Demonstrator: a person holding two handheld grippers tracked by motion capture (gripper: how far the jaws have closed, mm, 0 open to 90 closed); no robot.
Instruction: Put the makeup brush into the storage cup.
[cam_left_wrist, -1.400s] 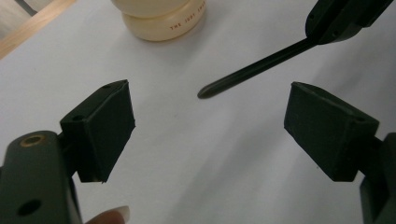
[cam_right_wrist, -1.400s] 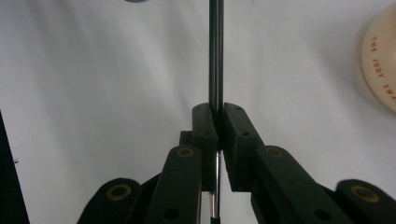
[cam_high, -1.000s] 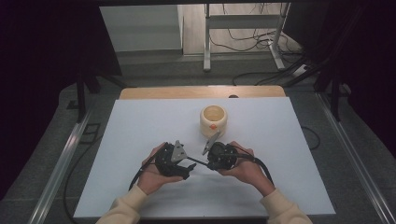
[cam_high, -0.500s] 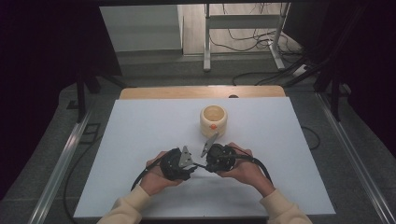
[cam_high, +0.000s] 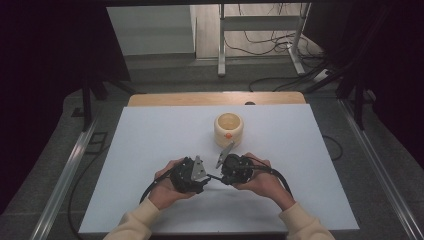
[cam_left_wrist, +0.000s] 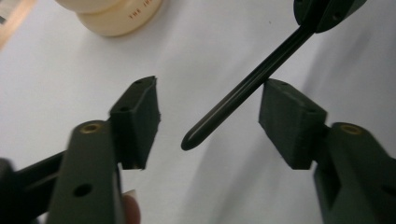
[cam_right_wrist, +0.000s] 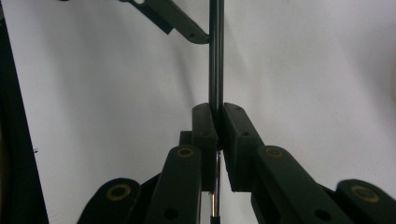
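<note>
Thin black rod (cam_left_wrist: 236, 95) clamped in right gripper (cam_right_wrist: 216, 112), its free tip between spread pads of left gripper (cam_left_wrist: 208, 114), just opening, touching neither, above white table (cam_high: 150, 140). Beyond, cream jar (cam_left_wrist: 112, 16) lettered "THE", rest unreadable.

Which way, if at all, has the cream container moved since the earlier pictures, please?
No. The cream container stands at the same spot on the white table top, just as far in front of the wooden strip at the far edge.
</note>
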